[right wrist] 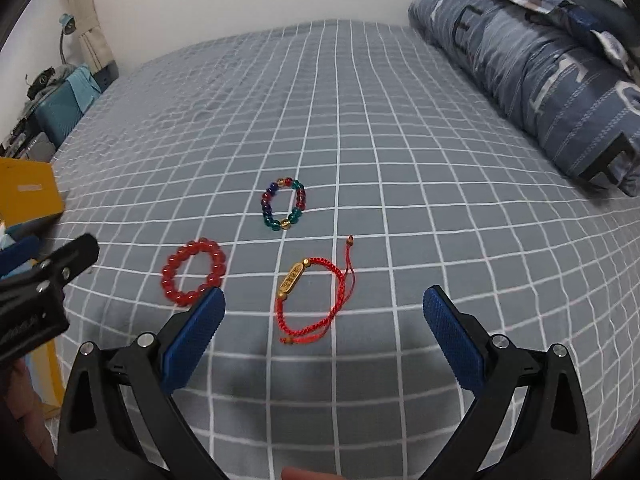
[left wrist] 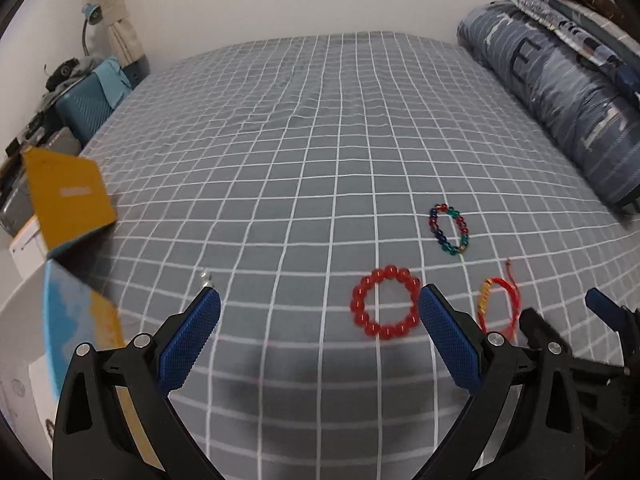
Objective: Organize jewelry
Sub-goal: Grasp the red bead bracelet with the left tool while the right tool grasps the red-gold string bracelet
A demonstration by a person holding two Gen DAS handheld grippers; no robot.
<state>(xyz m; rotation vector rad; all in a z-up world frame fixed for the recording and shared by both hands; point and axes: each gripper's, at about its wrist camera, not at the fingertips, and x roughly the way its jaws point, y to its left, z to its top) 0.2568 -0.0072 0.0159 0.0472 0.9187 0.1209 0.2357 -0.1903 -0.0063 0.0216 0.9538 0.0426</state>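
Three bracelets lie on a grey checked bedsheet [left wrist: 280, 152]. A red bead bracelet [left wrist: 362, 309] lies just ahead of my left gripper [left wrist: 320, 300], touching its right finger in the view; it also shows in the right wrist view [right wrist: 172, 276]. A multicoloured bead bracelet [left wrist: 460, 226] [right wrist: 270, 212] lies farther back. A red cord bracelet with a gold charm [left wrist: 486, 300] [right wrist: 292, 284] lies between the fingers of my right gripper [right wrist: 324, 300]. Both grippers are open and empty. A small silvery item [left wrist: 206, 278] lies by the left finger.
An open yellow-and-blue box [left wrist: 72, 196] [right wrist: 28, 192] sits at the bed's left edge. A rolled blue quilt [left wrist: 560, 92] [right wrist: 540, 64] lies along the right. A teal case and clutter [left wrist: 84, 100] stand beyond the bed at left.
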